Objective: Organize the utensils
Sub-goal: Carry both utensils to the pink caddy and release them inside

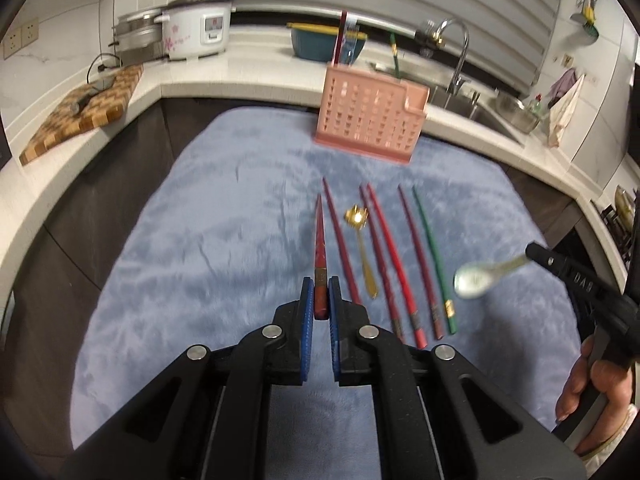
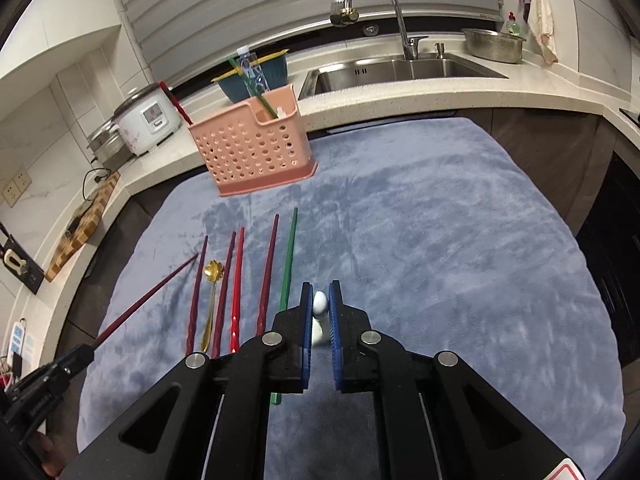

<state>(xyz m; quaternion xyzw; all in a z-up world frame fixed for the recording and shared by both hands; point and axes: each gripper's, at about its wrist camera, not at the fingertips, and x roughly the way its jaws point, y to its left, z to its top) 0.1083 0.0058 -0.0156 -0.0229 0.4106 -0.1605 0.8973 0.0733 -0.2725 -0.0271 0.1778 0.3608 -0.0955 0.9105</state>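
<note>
The left gripper is clamping its ribbed blue pads on the thick end of a dark red chopstick, a slim tapered stick whose tip is pointing away toward the basket. The right gripper is squeezing the handle of a glossy white ceramic spoon between its own blue pads, the rounded bowl poking out past the fingertips; in the left wrist view that spoon is hanging blurred above the right side of the mat.

Both grippers are working over a plush grey-blue mat with a soft brushed nap. Lying on it in a rough row are more maroon and red chopsticks, one green chopstick with a gold band near its thick end, and a small gold metal spoon with a flower-shaped bowl, sitting between the red sticks.

At the far edge of the mat is standing a pink plastic utensil basket, rectangular and perforated with rows of holes, already holding a red chopstick and a green chopstick leaning upright.

Behind it, on the speckled stone counter, are sitting a white rice cooker, a checkered wooden cutting board and a steel sink with a curved chrome tap.
</note>
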